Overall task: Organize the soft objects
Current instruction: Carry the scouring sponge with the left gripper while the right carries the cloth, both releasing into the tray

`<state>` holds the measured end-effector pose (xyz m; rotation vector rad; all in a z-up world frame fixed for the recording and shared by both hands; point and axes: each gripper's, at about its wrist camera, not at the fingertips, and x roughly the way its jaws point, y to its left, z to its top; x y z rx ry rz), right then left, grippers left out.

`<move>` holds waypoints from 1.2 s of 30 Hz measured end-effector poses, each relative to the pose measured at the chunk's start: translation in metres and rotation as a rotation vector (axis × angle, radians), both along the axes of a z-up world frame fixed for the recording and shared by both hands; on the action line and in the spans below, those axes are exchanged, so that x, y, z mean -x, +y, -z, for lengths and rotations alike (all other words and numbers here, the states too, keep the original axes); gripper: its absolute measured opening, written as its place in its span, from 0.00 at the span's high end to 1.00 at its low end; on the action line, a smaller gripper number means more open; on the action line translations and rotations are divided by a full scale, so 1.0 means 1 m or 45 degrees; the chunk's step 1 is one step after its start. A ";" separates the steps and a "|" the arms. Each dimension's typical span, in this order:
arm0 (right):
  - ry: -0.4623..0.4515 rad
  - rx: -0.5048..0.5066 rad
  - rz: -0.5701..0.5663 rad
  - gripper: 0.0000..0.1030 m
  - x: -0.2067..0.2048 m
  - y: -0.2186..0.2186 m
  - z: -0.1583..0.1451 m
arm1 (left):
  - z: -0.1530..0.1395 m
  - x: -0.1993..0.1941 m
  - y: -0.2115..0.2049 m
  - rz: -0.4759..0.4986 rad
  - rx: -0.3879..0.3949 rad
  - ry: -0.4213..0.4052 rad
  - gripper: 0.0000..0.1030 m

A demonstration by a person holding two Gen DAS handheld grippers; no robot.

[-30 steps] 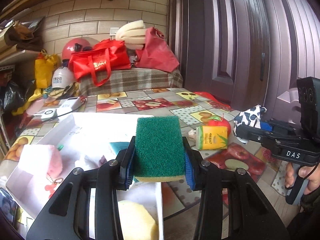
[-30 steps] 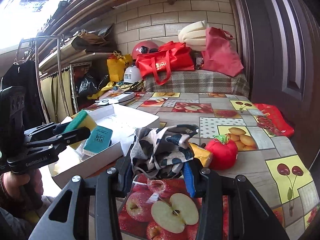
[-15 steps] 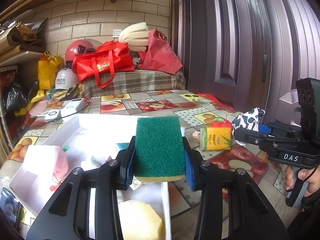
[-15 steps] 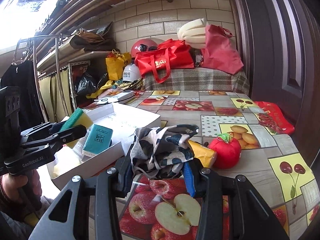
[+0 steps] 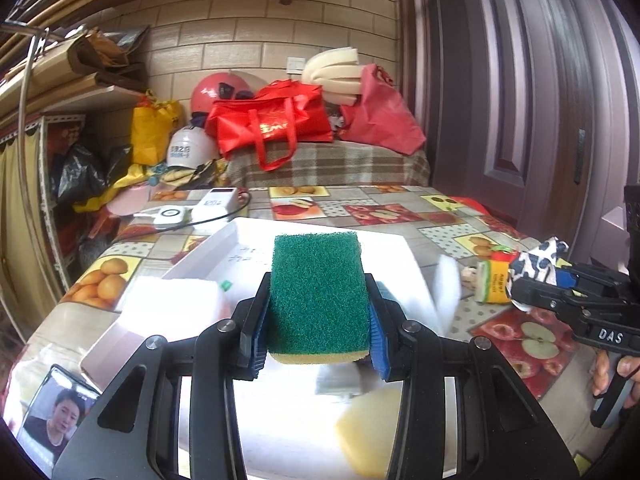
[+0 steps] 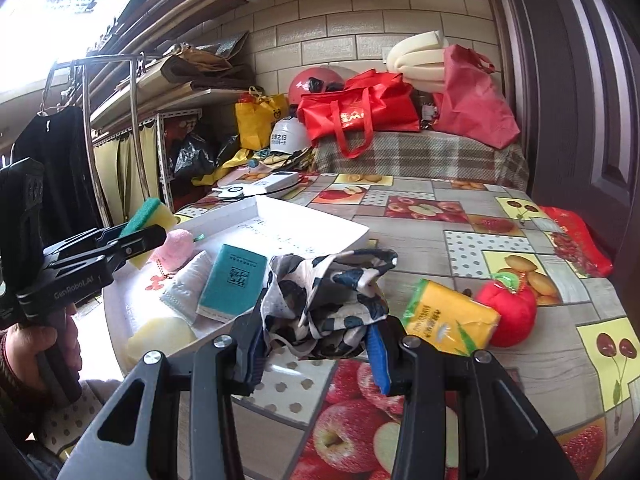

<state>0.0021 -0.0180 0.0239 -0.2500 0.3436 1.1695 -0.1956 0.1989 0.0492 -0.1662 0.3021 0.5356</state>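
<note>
Over the white tray (image 5: 416, 276), left claw (image 5: 318, 316) clamps a green-topped yellow sponge (image 5: 319, 292), coarse scrub face up, long axis pointing to 12 o'clock; tray floor directly below, so left hand nearer. Right claw (image 6: 316, 346) pinches crumpled spotted cloth (image 6: 326, 292) over the counter (image 6: 532, 372), tray at its 10 o'clock.

Left gripper (image 5: 318, 334) angled slightly downward, both blue pads pressed against the sides of a sponge (image 5: 319, 294), left hand (image 6: 28, 350) wrapped round the handle below. Right gripper (image 6: 316, 356) likewise tipped slightly down, clamped on a bunched cloth (image 6: 326, 294), fingers (image 5: 618, 372) of the right hand curled on its grip.
</note>
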 end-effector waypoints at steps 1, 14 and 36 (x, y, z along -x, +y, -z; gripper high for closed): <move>-0.002 0.006 -0.011 0.59 0.003 0.004 0.000 | 0.001 0.001 0.005 -0.014 0.005 0.000 0.61; -0.095 0.015 -0.078 0.59 0.027 0.046 0.002 | 0.009 0.019 0.071 -0.106 0.226 -0.053 0.61; -0.044 0.114 0.029 0.15 0.001 0.142 0.005 | 0.007 0.008 0.058 -0.136 0.105 0.028 0.18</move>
